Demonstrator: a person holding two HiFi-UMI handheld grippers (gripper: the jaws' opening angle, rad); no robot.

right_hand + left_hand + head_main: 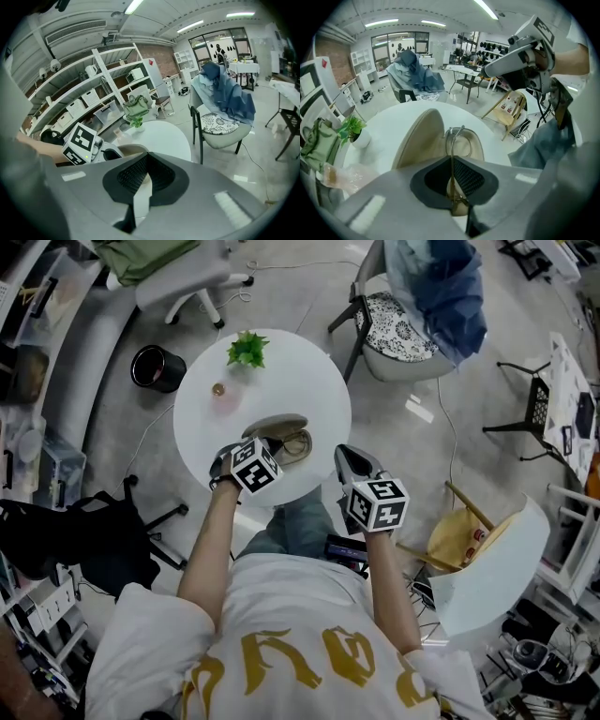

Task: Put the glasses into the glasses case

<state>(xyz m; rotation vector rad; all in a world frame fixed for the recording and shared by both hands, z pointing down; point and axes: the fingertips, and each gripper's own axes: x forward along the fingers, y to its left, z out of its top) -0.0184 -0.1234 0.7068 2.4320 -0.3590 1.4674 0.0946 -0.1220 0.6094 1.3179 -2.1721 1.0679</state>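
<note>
An open beige glasses case (277, 425) lies on the near part of the round white table (309, 381). Thin metal-framed glasses (453, 138) hang edge-on over the case's tray (471, 145), beside the raised lid (419, 136). My left gripper (451, 161) is shut on the glasses' frame; in the head view it (268, 452) sits at the case's near edge with the glasses (296, 444) over the tray. My right gripper (350, 461) hovers off the table's near right edge, apart from the case. Its jaws (146, 161) are shut on nothing.
A small potted plant (247, 350) and a small pinkish item (219, 389) stand at the table's far side. A chair draped with blue cloth (424, 306) is beyond the table on the right, a black bin (157, 367) on the left, and a yellow chair (459, 538) near right.
</note>
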